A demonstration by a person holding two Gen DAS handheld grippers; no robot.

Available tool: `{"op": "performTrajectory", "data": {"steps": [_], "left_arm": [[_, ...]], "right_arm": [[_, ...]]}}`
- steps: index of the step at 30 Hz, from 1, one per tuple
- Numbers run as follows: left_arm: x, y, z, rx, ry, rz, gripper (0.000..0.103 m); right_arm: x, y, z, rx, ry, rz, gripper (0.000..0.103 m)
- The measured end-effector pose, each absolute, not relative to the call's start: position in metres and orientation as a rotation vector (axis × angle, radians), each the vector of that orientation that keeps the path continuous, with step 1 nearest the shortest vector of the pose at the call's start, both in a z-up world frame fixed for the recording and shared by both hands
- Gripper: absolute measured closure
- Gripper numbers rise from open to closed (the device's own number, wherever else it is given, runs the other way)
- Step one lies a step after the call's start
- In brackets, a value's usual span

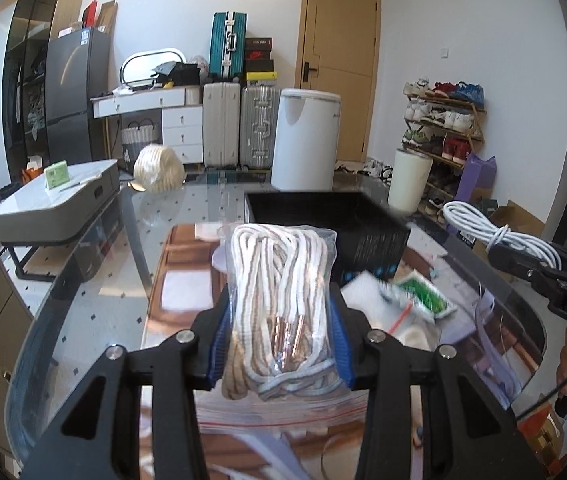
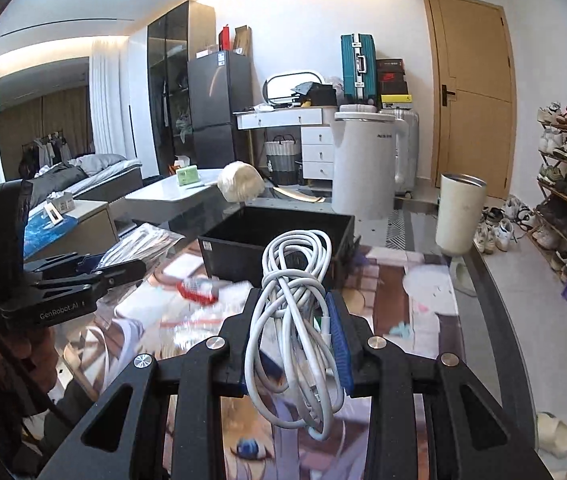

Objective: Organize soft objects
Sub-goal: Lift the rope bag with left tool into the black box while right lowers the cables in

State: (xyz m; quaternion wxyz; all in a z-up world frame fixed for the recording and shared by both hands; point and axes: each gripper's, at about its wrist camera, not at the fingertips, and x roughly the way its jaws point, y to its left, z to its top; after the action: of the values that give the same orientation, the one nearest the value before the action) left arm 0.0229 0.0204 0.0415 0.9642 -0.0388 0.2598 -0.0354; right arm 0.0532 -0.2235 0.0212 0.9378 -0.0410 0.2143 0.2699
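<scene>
Left gripper [image 1: 281, 320] clamped on a clear bag of white-and-tan cord [image 1: 281, 280], blue pads pressing both sides, bag lifted off the glass table [image 1: 83, 280], on the near side of the black bin [image 1: 363, 236]; right gripper [image 2: 291, 336] clamped on a coiled white cable [image 2: 295, 280], bundle standing up between the pads, also on the near side of the bin [image 2: 243, 252]; loose packets lie on the table just in front of the bin, incl. a green-and-white one [image 1: 419, 296]; bin's inside looks dark, contents cannot tell; cream rope ball [image 1: 158, 168] sits beyond the bin at the table's far edge; white cylindrical appliance [image 1: 307, 140] on the floor behind the bin.
</scene>
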Motion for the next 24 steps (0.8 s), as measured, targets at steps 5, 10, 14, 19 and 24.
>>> {"op": "performTrajectory", "data": {"steps": [5,10,14,19,24], "left_arm": [[0.043,0.022,0.052,-0.076,0.499,-0.078,0.061],[0.066,0.024,0.058,-0.069,0.487,-0.087,0.061],[0.084,0.02,0.063,-0.07,0.487,-0.11,0.061],[0.112,0.018,0.066,-0.071,0.498,-0.13,0.061],[0.14,0.012,0.061,-0.045,0.538,-0.148,0.061]], "right_arm": [[0.073,-0.214,0.023,-0.091,0.454,0.568,0.072],[0.095,-0.203,0.027,-0.106,0.471,0.565,0.072],[0.114,-0.196,0.028,-0.113,0.493,0.568,0.072],[0.138,-0.186,0.029,-0.116,0.519,0.585,0.072],[0.159,-0.174,0.029,-0.146,0.546,0.6,0.072]]}}
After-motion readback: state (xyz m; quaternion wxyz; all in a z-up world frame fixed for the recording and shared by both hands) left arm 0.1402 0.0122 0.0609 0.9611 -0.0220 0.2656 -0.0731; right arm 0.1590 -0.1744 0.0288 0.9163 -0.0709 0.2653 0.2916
